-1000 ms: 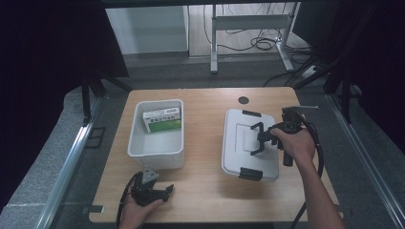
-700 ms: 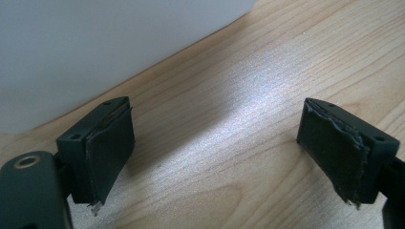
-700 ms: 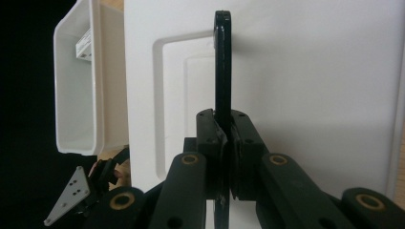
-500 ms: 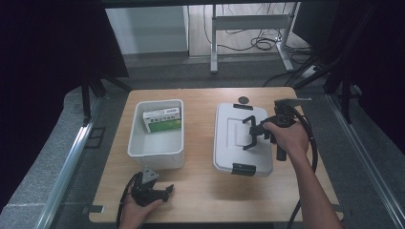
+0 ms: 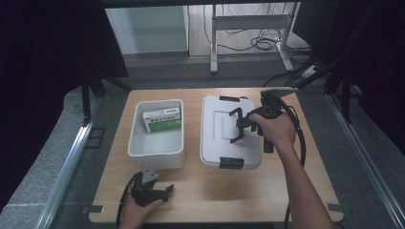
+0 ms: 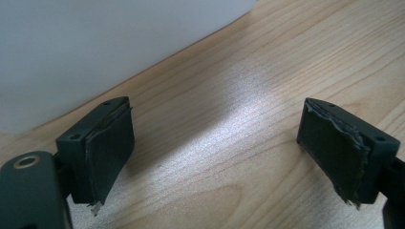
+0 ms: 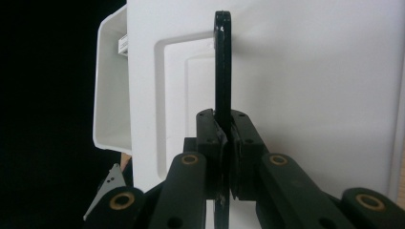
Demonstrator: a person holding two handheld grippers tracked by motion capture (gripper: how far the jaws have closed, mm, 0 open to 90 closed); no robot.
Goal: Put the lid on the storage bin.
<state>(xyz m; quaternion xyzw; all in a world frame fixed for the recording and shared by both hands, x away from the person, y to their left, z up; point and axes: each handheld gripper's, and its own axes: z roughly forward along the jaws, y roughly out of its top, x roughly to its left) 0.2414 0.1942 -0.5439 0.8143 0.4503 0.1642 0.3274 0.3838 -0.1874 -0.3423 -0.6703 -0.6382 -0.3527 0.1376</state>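
I see a wooden bench (image 5: 191, 200) carrying two white items side by side. On the left stands an open tub (image 5: 156, 151), with a green and white box (image 5: 162, 119) lying at its far end. Just right of it sits a white lid (image 5: 217, 143), flat, with black latches at its near and far edges and a black handle (image 5: 237, 125) on top, right of centre.

My right gripper (image 5: 241, 125) is over the lid's right half, held by the right hand (image 5: 272, 130), with the forearm coming in from the near right and a cable trailing behind. In the right gripper view the jaws are clenched on the handle (image 7: 222, 62), which runs upright between the pads (image 7: 212, 143); the lid (image 7: 310, 95) lies behind it, and the tub (image 7: 111, 86) shows past the lid's edge on the left.

My left gripper (image 5: 165, 192) rests at the near left edge of the bench, in the left hand (image 5: 136, 210), just near of the tub. In the left gripper view its jaws stand released, wide apart, with bare bench (image 6: 229, 157) between them and the tub wall (image 6: 95, 47) just beyond. It grasps nothing.
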